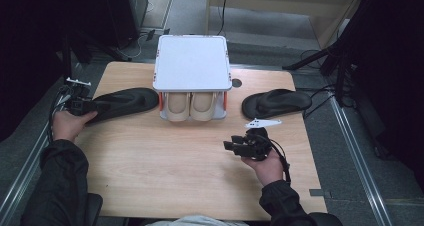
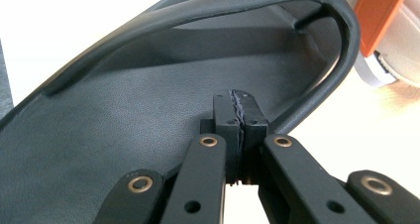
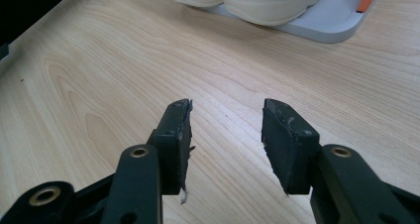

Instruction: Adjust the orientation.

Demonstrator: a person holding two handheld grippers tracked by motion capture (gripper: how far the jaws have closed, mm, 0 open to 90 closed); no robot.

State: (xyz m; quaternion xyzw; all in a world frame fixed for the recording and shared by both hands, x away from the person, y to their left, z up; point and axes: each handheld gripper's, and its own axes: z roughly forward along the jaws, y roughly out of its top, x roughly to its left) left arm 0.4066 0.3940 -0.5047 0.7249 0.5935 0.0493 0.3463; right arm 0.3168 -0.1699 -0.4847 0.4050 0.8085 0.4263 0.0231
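Observation:
A black flip-flop [image 1: 122,102] lies at the table's left, toe toward the white shoe rack [image 1: 191,61]. My left gripper [image 1: 80,106] is at its heel end. In the left gripper view its pads are pressed together, shut, over the footbed [image 2: 124,130], with the strap [image 2: 208,11] arching beyond; I see nothing between them. A second black flip-flop [image 1: 276,102] lies to the right of the rack. My right gripper [image 1: 235,146] hovers over bare wood in front of it, jaws open and empty [image 3: 226,135].
A pair of beige shoes [image 1: 190,106] sits on the rack's lower shelf [image 3: 317,26], heels toward me. Orange posts [image 2: 381,16] hold up the rack's top. A round cable hole [image 1: 236,82] sits behind the rack's right corner. Light stands and cables surround the table.

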